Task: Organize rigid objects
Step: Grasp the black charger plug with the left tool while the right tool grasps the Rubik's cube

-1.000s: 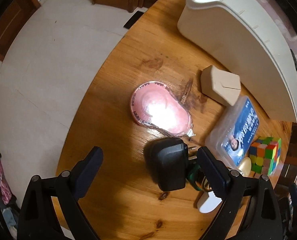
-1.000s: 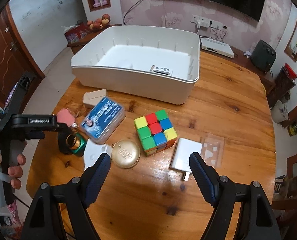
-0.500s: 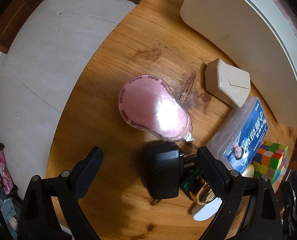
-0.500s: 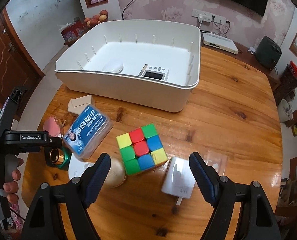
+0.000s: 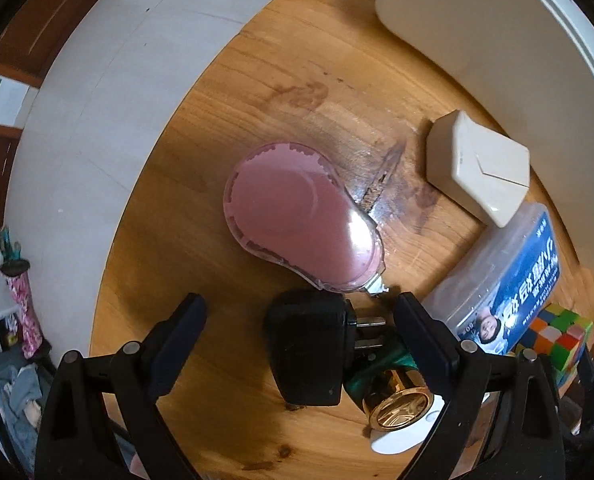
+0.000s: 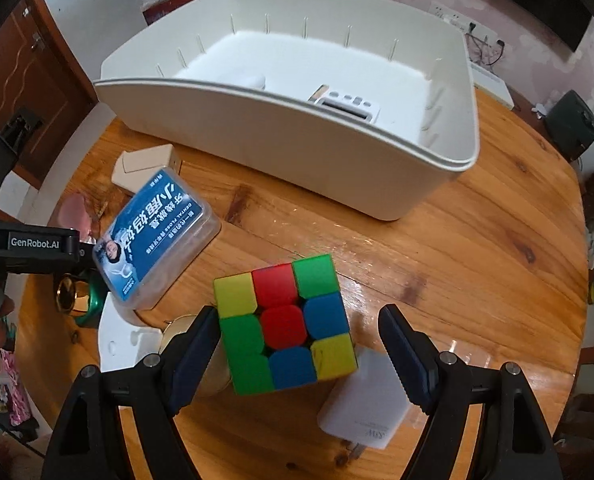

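Both tools are spread wide right now, nothing gripped in either. My right gripper (image 6: 299, 344) is straddling the puzzle cube (image 6: 283, 322) on the round wooden table (image 6: 477, 272), with the cube sitting between the fingers, nearer the left one and maybe touching it; I can't tell from this angle. The white bin (image 6: 297, 136) is just behind it, and that's where I figure the cube ends up.

My guess on handling: the cube is hard plastic, light and stiff, with smooth faces that could be a bit slick. I'd squeeze it flat across two opposite side faces, mid-height, so the layers don't twist under the pads.

My left gripper (image 5: 297, 320) hangs over the black plug adapter (image 5: 307, 350). It looks chunky and rigid, so I'd take it across the body and not by the prongs. The right finger is right up against the prong end.

Hard to read: a green and gold thing (image 5: 393, 392) is half buried under that finger, and the gold disc beside the cube is mostly hidden. Inside the bin I can make out a small gadget with a screen (image 6: 347, 106) and a pale blob, nothing clearer.
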The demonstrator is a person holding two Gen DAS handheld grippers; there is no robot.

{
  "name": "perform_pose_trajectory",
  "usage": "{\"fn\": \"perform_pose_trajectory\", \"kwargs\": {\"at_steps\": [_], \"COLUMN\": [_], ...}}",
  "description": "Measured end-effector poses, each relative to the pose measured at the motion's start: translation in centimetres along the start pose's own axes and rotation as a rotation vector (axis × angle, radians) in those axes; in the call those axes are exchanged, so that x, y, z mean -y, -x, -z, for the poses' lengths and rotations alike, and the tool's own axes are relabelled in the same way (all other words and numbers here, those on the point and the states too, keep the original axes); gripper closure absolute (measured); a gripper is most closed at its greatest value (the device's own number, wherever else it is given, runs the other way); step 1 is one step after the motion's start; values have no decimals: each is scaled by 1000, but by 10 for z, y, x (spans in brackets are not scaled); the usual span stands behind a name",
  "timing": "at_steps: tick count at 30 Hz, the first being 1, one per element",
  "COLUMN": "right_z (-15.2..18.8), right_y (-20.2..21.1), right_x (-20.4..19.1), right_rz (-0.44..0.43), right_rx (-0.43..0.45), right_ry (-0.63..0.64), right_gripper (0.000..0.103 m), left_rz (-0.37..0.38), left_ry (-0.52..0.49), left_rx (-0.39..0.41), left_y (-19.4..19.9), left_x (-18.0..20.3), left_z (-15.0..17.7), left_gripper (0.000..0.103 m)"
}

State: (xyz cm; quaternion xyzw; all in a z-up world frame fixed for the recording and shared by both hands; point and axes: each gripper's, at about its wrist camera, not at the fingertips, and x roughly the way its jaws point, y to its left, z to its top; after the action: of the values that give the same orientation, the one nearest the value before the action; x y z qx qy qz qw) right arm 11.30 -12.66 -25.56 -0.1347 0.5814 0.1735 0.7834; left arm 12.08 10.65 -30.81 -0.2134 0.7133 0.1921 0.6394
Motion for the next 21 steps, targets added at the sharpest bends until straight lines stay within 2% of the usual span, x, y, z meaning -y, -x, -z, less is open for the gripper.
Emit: {"fn": "perform_pose_trajectory", "kwargs": {"at_steps": [4,6,9,15,21], "right_z": [0,-1,1,4,9], "right_y": [-8,-13,-16,-16,-17], "right_x": [0,0,2,5,9], "right_rz": [-12,-23,-57,-67,-70], "right_rx": [-29,-53,-68,-76,-78], "right_ry": [8,18,15,4,12], "right_gripper": [23,33,41,43,43], "left_rz": [-14,-18,-24,-9,-16], "left_ry": [36,26,-11,-17,-70], "left_rx": [-24,-25,-27,-46,-60], "left_y": [-1,0,1,-4,-11], "left_x": [-1,2,10,5,14], "left_z": [-4,-6,3,5,0], "left_gripper": [11,16,23,23,23]}}
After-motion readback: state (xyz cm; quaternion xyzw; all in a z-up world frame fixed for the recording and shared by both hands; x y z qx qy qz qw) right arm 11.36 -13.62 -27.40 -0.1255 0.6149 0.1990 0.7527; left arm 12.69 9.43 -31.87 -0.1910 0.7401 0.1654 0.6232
